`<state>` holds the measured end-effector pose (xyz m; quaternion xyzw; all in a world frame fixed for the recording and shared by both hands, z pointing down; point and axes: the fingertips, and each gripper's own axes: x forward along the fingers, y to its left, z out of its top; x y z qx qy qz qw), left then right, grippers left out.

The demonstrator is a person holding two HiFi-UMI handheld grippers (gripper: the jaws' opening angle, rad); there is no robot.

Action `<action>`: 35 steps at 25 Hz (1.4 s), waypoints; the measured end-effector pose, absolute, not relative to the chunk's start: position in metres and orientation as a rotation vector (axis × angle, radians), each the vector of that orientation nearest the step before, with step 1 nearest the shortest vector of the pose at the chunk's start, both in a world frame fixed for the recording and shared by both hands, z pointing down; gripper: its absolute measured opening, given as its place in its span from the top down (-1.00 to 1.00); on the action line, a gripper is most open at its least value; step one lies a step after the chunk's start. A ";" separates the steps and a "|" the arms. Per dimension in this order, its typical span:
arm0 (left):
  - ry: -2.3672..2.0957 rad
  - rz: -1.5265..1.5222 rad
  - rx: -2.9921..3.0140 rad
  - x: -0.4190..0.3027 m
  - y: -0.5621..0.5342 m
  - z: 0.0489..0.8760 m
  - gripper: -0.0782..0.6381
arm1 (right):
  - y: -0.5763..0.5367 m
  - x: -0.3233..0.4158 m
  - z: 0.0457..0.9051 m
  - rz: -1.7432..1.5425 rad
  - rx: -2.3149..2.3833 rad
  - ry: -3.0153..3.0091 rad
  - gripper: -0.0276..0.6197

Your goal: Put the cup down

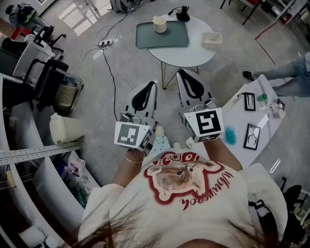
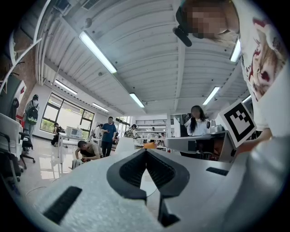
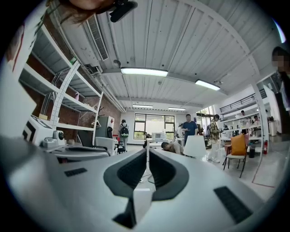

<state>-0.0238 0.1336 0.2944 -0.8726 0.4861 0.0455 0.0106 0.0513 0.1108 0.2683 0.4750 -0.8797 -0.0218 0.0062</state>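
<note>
Left gripper: the left gripper [image 1: 153, 85] [image 2: 146, 151] was held level in front of the person's chest, its jaws pressed together at the tips with nothing between them.
Right gripper: the right gripper [image 1: 181, 73] [image 3: 147, 151] lay just beside it and roughly parallel. Its jaws were also pressed together and empty.
Marker cubes: the left marker cube [image 1: 131, 134] and the right marker cube [image 1: 207, 123] sat at the rear of each tool, close to the person's printed shirt [image 1: 186, 193].
Cup: the cream cup [image 1: 159, 24] stood upright on the green tray [image 1: 145, 38], near the tray's far edge. It was well apart from both grippers and neither touched it.
Tray: it lay on the left part of the round white table [image 1: 193, 53], ahead of the jaw tips.
Other things on the table: a small white dish [image 1: 211, 38] sat at the right edge, and a black object [image 1: 182, 14] at the far edge.
Floor: a black cable [image 1: 109, 68] ran from a power strip [image 1: 105, 43] across the grey floor to the left of the table.
Right side: a white side table [image 1: 237, 121] carried two framed pictures [image 1: 249, 101].
</note>
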 end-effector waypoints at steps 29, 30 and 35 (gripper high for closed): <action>1.450 0.178 -2.730 0.016 0.205 0.276 0.74 | 0.179 0.094 0.257 -0.082 1.586 -2.734 0.80; 1.450 0.180 -2.730 0.015 0.206 0.276 0.74 | 0.179 0.094 0.257 -0.078 1.585 -2.734 0.80; 1.470 0.184 -2.722 0.006 0.208 0.277 0.74 | 0.182 0.087 0.258 -0.079 1.569 -2.738 0.80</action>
